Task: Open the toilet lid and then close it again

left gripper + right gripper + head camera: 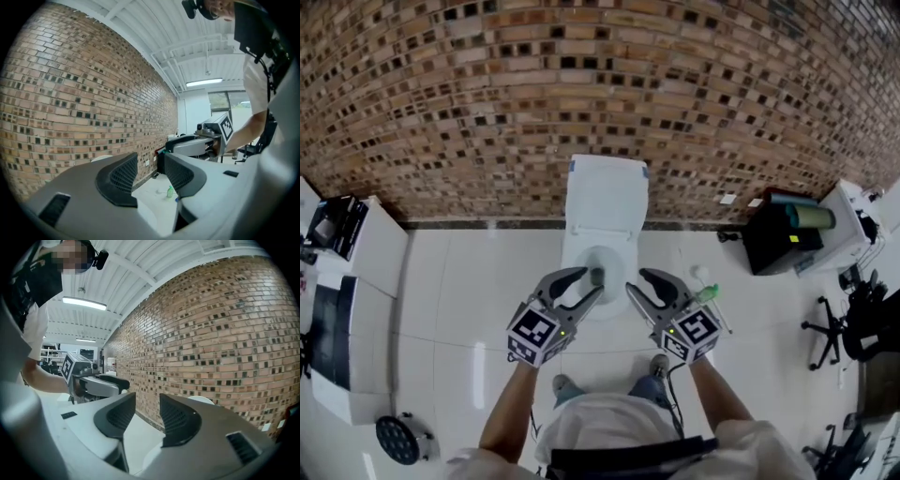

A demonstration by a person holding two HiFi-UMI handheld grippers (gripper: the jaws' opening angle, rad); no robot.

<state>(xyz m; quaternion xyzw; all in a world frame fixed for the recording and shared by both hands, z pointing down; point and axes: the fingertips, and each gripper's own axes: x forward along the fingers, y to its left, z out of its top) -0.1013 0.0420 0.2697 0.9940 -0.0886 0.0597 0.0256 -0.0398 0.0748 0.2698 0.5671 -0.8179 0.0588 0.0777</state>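
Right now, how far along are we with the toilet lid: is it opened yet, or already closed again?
Opening looks done: the lid stands up against the brick wall and the bowl is exposed. Nothing is in hand: the left gripper and right gripper hang over the bowl's front, jaws apart and empty. Left to do: take the lid and lower it shut.

Toilet (607, 202) against wall (581, 94), bottle (706, 293) beside it
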